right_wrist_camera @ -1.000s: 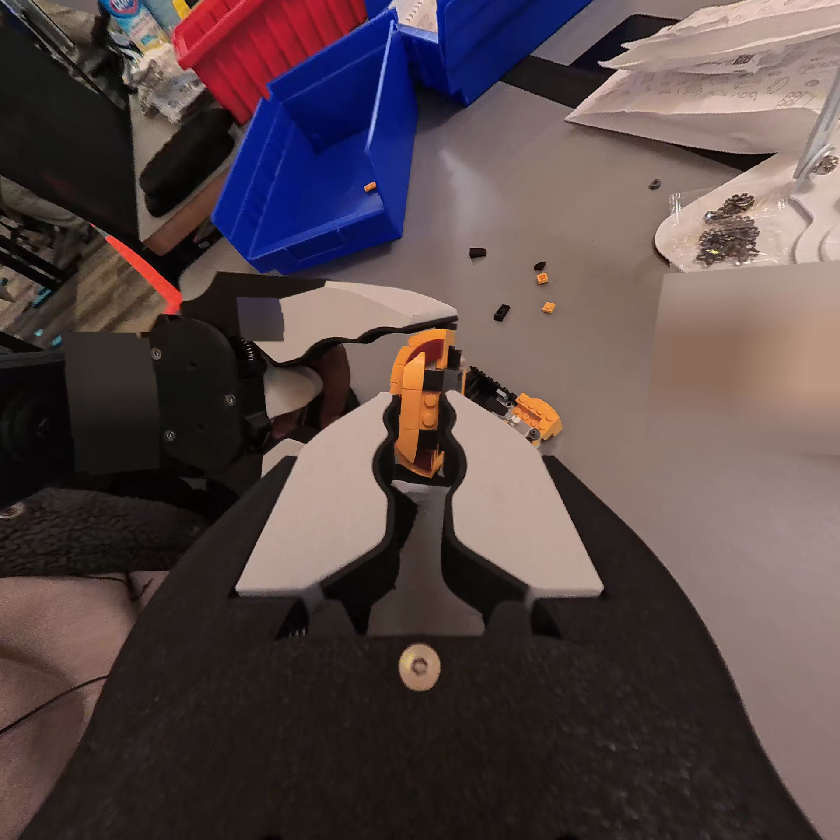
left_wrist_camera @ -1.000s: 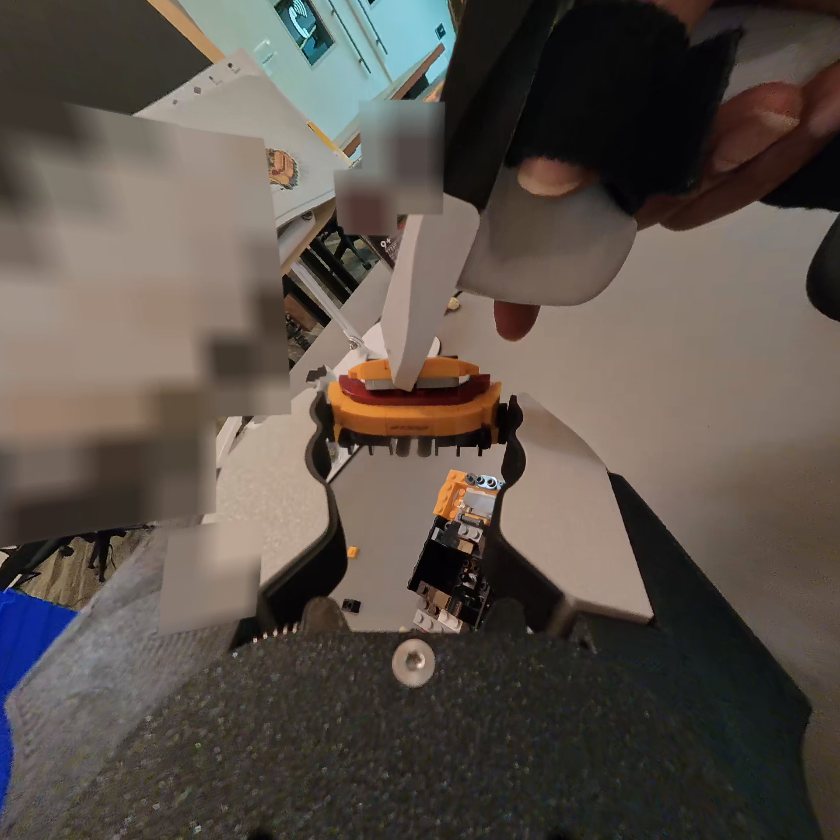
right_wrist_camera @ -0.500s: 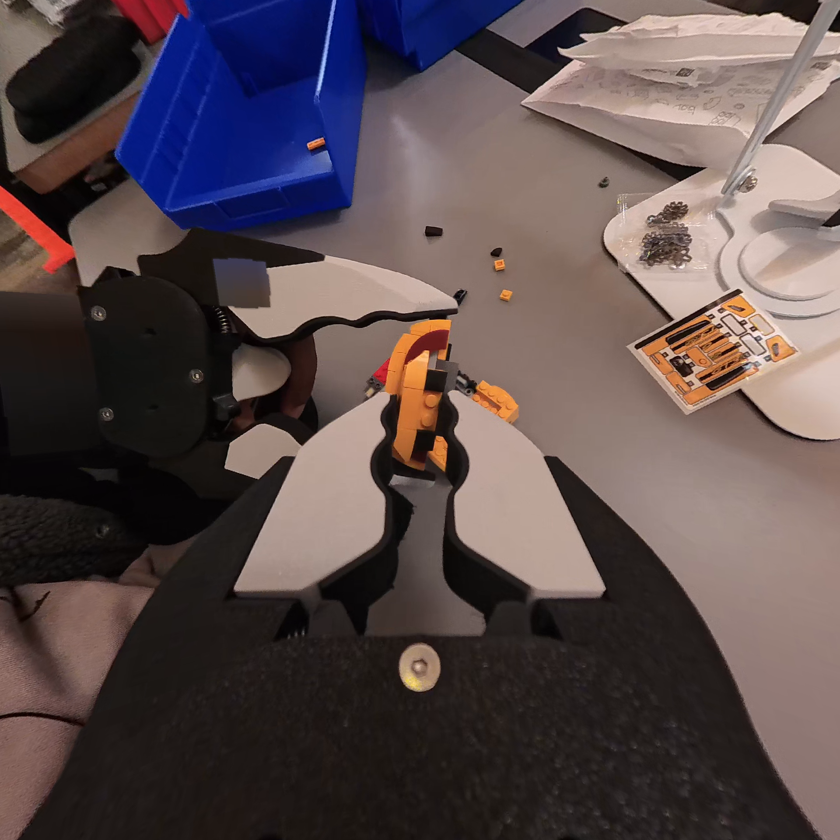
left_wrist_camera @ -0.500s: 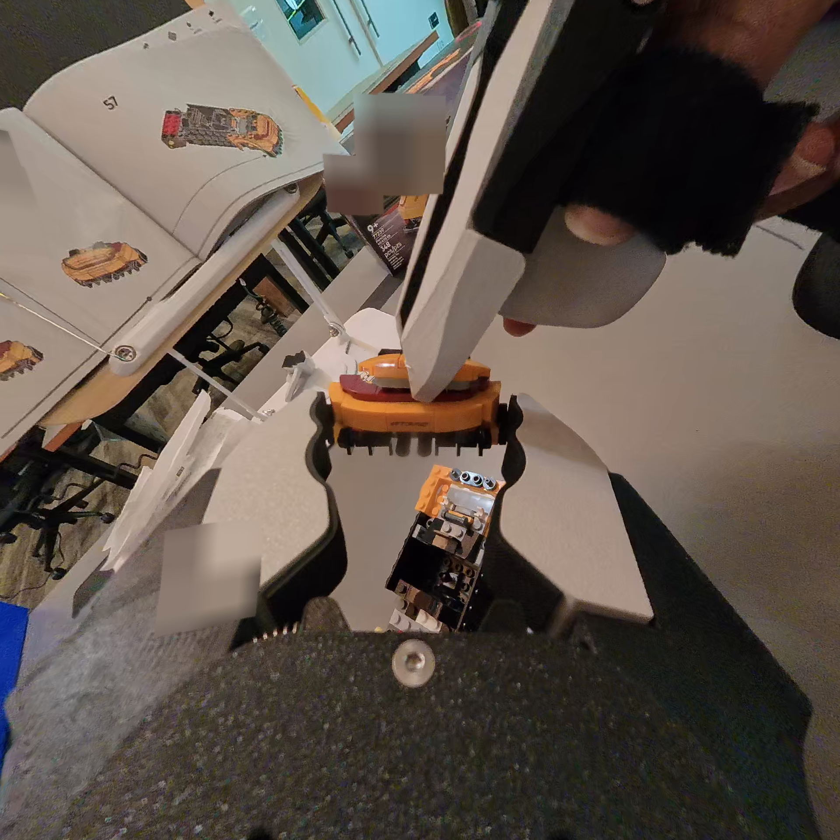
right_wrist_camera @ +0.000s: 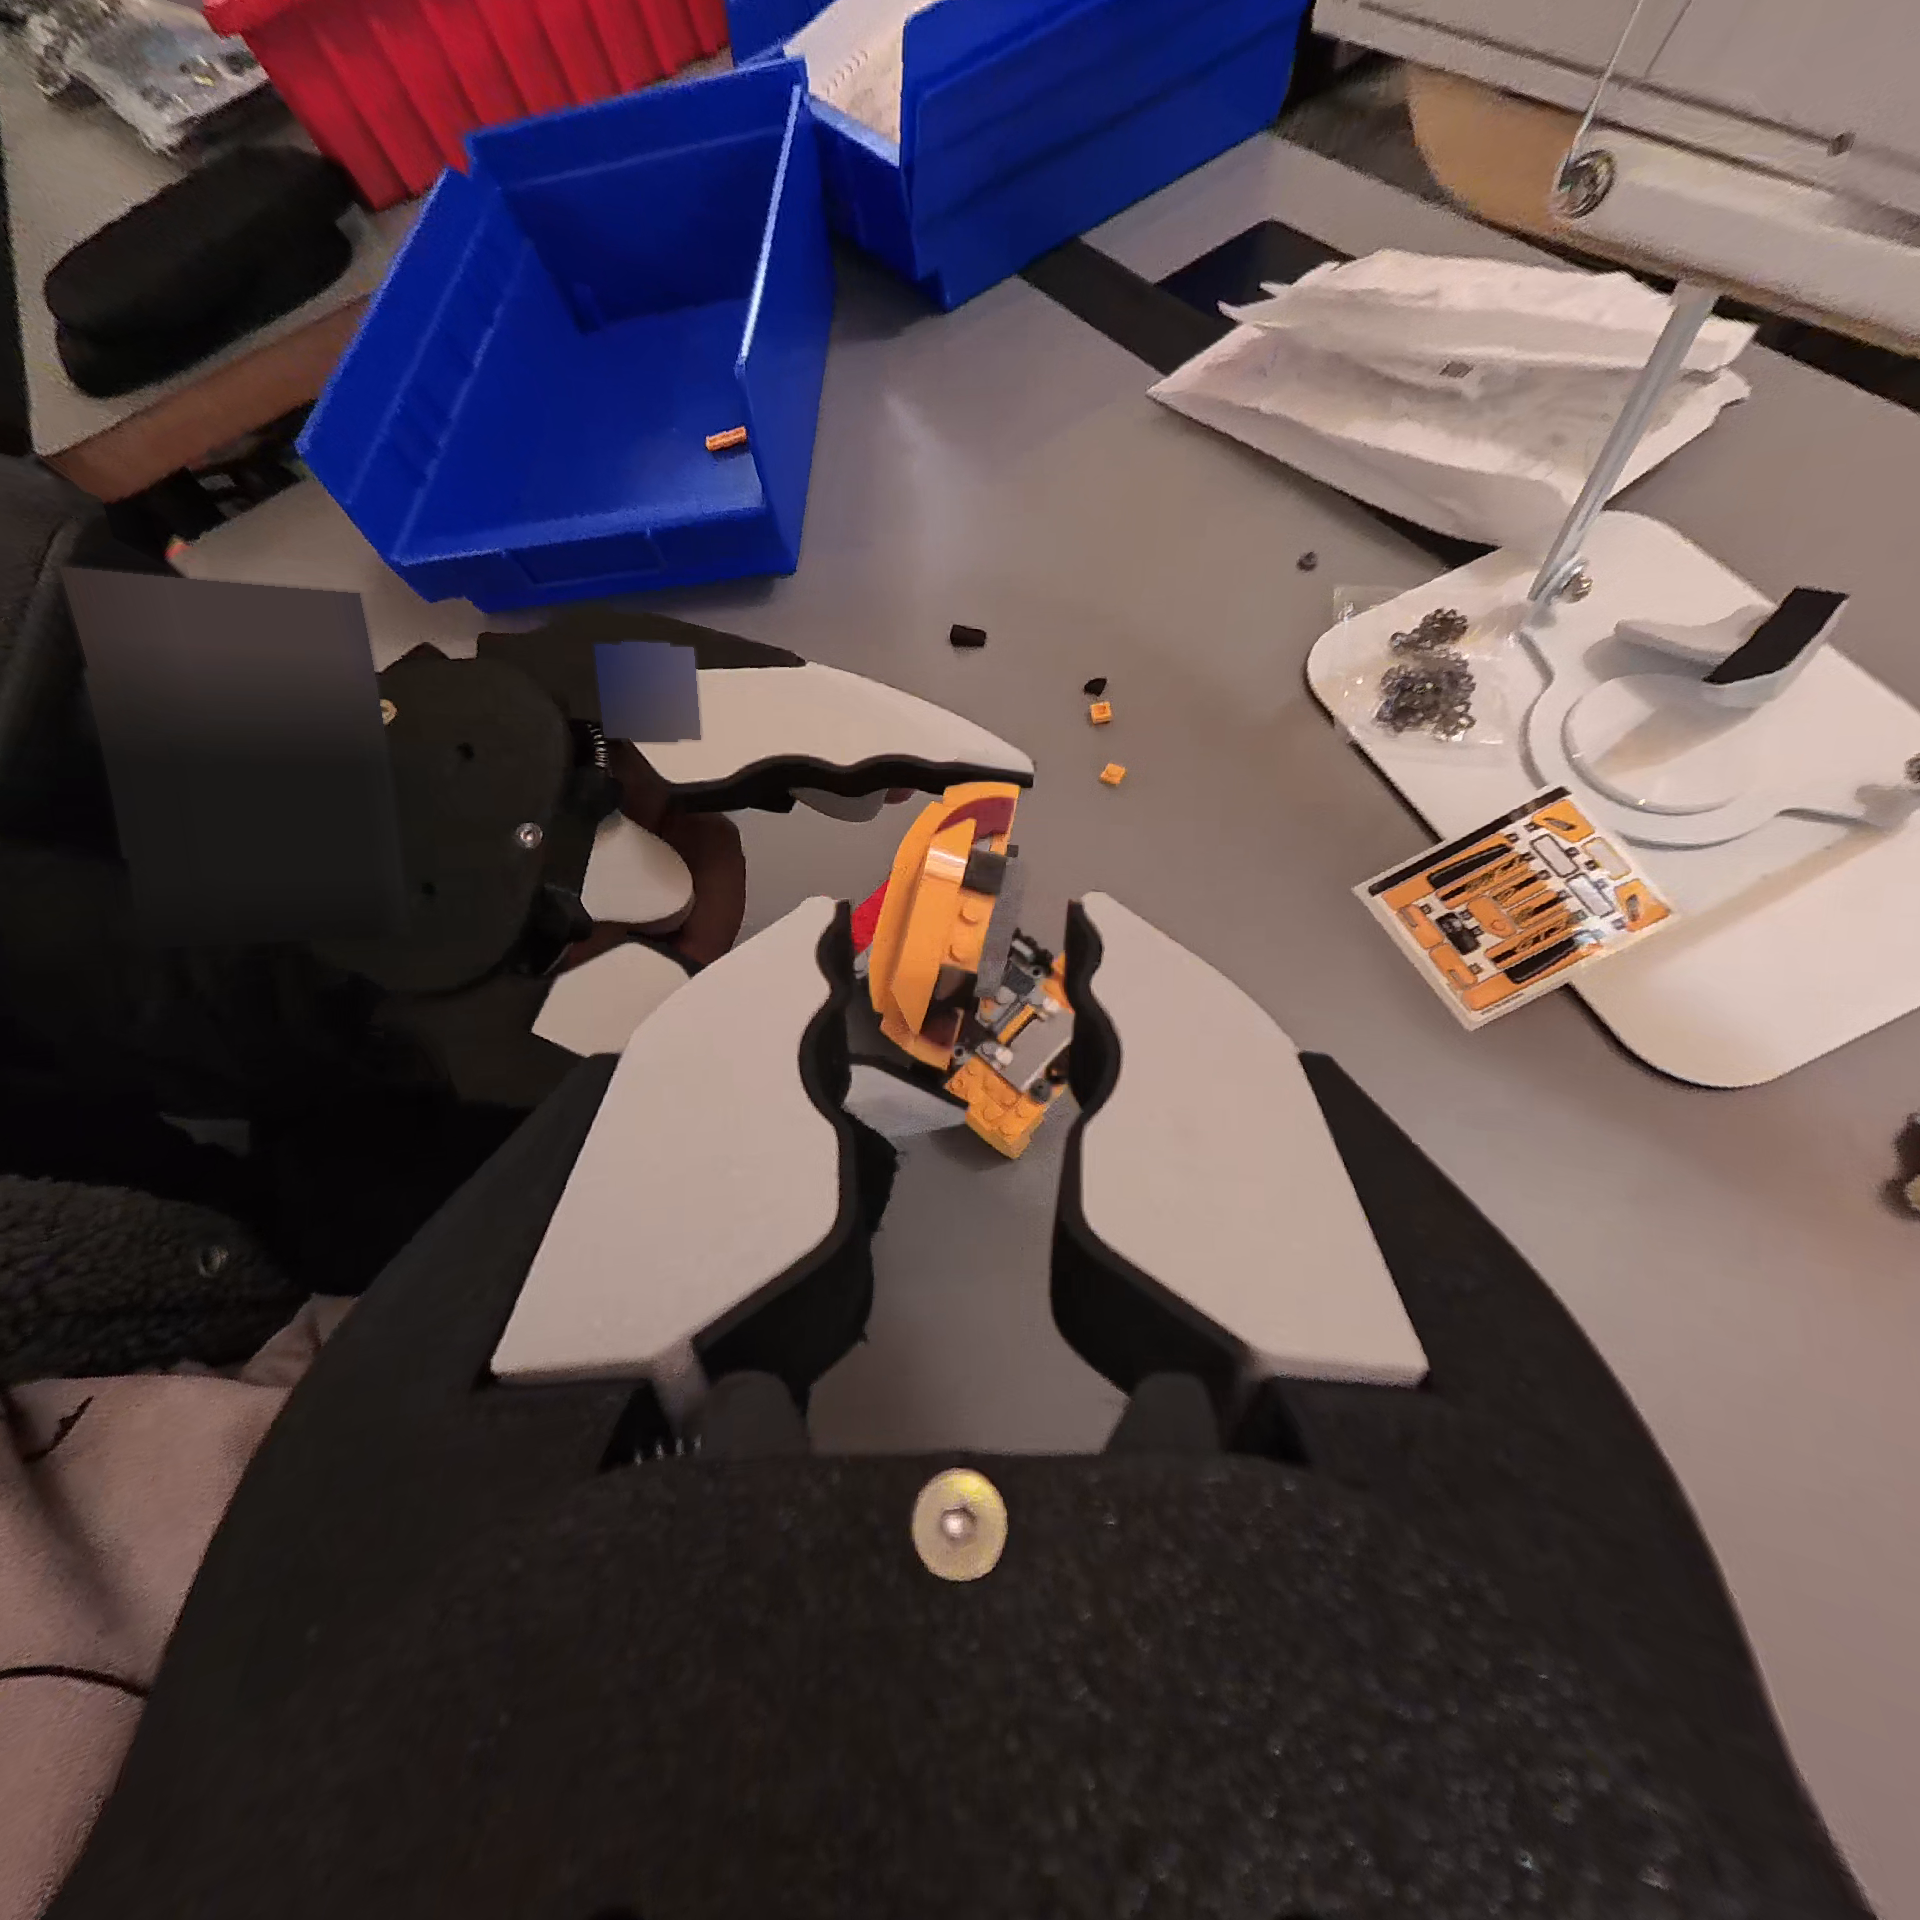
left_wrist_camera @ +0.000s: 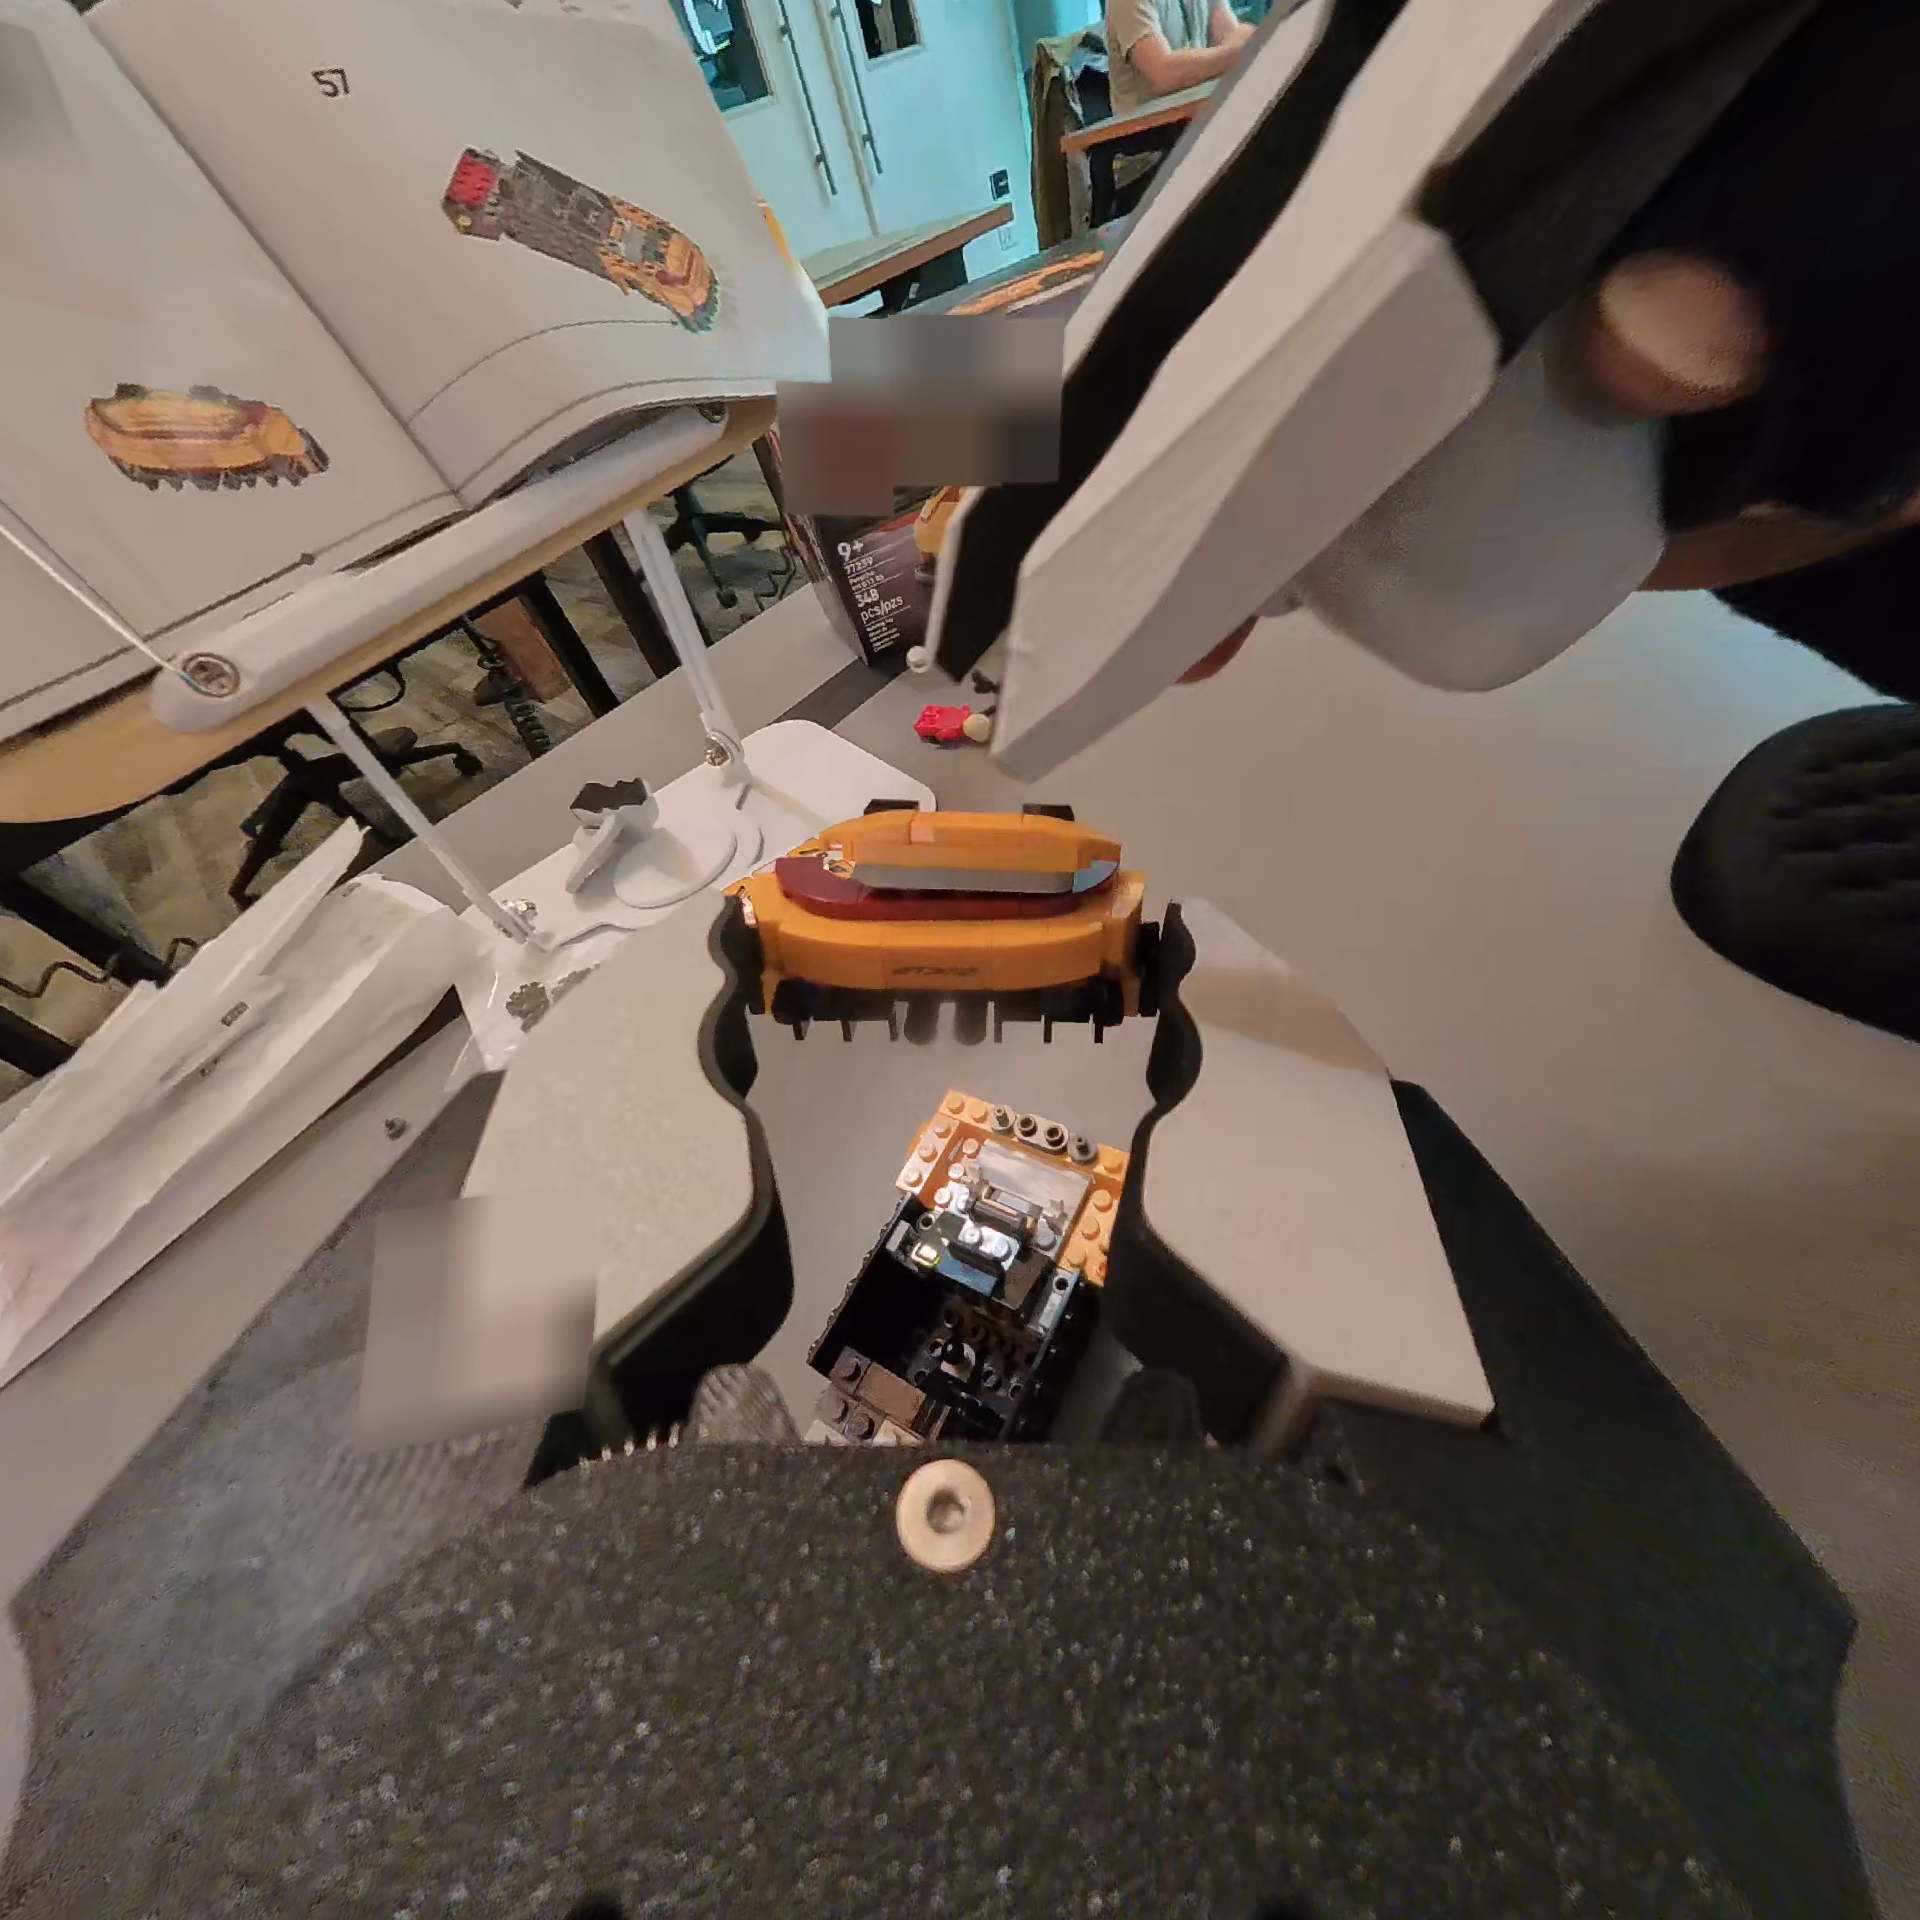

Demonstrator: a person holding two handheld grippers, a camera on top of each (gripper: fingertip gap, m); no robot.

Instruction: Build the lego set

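My left gripper (left_wrist_camera: 951,940) is shut on an orange, dark red and grey lego body section (left_wrist_camera: 935,925), gripping its two ends and holding it above the table. The black and orange car chassis (left_wrist_camera: 987,1268) lies on the table under it. My right gripper (right_wrist_camera: 956,914) is open and empty. In the left wrist view it (left_wrist_camera: 987,675) hangs above and behind the section, apart from it. In the right wrist view the section (right_wrist_camera: 935,935) stands on edge just past my fingertips, held by the left gripper's fingers (right_wrist_camera: 831,717).
Blue bins (right_wrist_camera: 582,395) and a red bin (right_wrist_camera: 468,83) stand at the back left. A sticker sheet (right_wrist_camera: 1517,914), a white stand base (right_wrist_camera: 1714,831), paper bags (right_wrist_camera: 1455,395) and small loose pieces (right_wrist_camera: 1101,712) lie to the right. The open instruction booklet (left_wrist_camera: 312,260) sits on the stand. Spacing between my two grippers at the tips: around 4 cm.
My right gripper was shut on the top of the orange section; it has opened and drawn back off it. The left gripper kept its hold.
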